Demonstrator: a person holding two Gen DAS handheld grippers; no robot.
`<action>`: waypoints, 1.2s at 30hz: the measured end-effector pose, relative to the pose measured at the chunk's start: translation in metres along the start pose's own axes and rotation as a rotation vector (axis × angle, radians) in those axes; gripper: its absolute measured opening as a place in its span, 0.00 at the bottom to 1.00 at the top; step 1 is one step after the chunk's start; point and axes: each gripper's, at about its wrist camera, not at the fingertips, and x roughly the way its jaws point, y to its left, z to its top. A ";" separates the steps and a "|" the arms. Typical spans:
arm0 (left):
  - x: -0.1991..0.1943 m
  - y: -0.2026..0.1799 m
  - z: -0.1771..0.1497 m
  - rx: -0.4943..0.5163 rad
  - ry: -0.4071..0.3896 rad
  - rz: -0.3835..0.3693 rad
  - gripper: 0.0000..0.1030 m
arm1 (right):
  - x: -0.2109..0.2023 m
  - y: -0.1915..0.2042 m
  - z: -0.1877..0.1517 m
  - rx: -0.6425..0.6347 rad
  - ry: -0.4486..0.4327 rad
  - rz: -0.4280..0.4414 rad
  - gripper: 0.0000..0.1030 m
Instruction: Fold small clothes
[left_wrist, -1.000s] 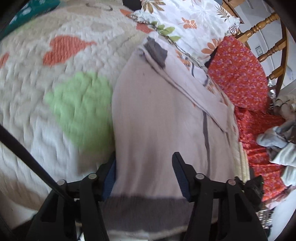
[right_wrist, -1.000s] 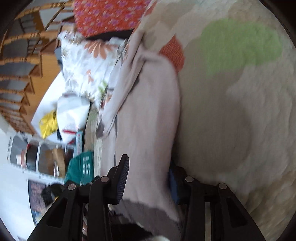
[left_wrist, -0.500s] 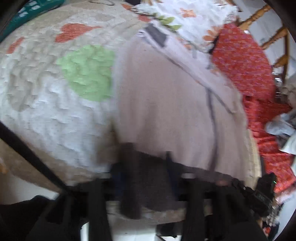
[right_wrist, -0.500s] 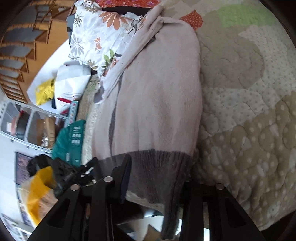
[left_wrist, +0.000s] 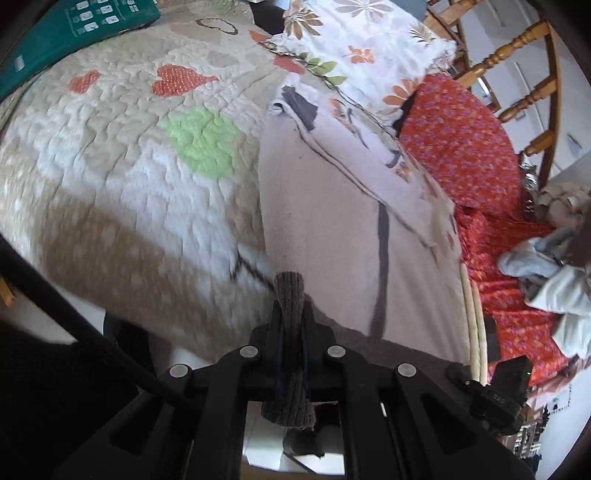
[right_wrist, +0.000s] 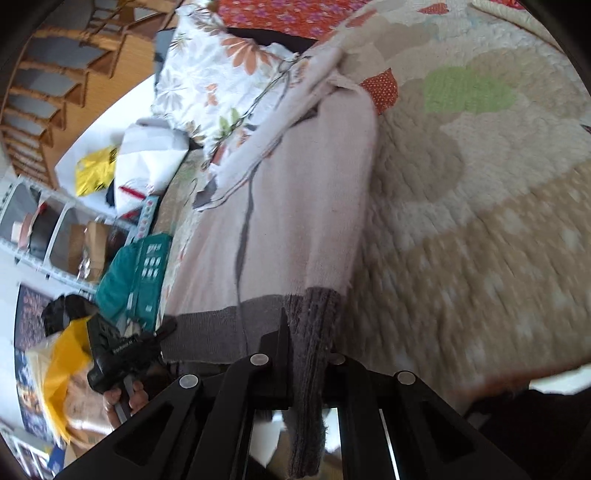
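We note the pale pink sweater (left_wrist: 332, 221) lying flat on the quilted bedspread (left_wrist: 129, 166), its far end reaching the floral pillow (left_wrist: 362, 48) and its grey ribbed hem (left_wrist: 291, 295) at the near edge of the bed. One sleeve is folded diagonally across the upper body of the garment.

Left gripper (left_wrist: 291, 328): jaws drawn together on the hem at the sweater's left corner; a bunched strip of grey rib stands up between the fingers and hangs down behind them. One second ago the same jaws stood wide apart with the hem lying flat between them; half a second ago the view was blurred in mid-closure.

Right gripper (right_wrist: 306, 332): jaws likewise pinched on the grey hem (right_wrist: 314, 314) at the opposite corner, the edge nearest the open quilt. The rib runs between the fingers and trails below them. In the earlier frames these fingers straddled the hem with a clear gap.

In the right wrist view the sweater (right_wrist: 295, 203) now shows nearly its full length, whereas a second ago it was close up and blurred. The hem between the two grips lies across the bed edge. The left gripper (right_wrist: 122, 350) shows at lower left of that view, held in a hand. The red patterned cloth (left_wrist: 461, 147) lies just beside the sweater on its right.
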 end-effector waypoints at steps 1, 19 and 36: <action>0.000 0.000 -0.007 0.001 0.001 0.006 0.06 | -0.001 -0.002 -0.006 0.001 0.012 -0.004 0.03; 0.042 -0.059 0.167 0.060 -0.163 0.054 0.06 | 0.023 0.086 0.150 -0.190 -0.115 -0.029 0.04; 0.164 -0.053 0.275 -0.122 -0.164 0.033 0.41 | 0.130 0.008 0.299 0.086 -0.161 -0.102 0.27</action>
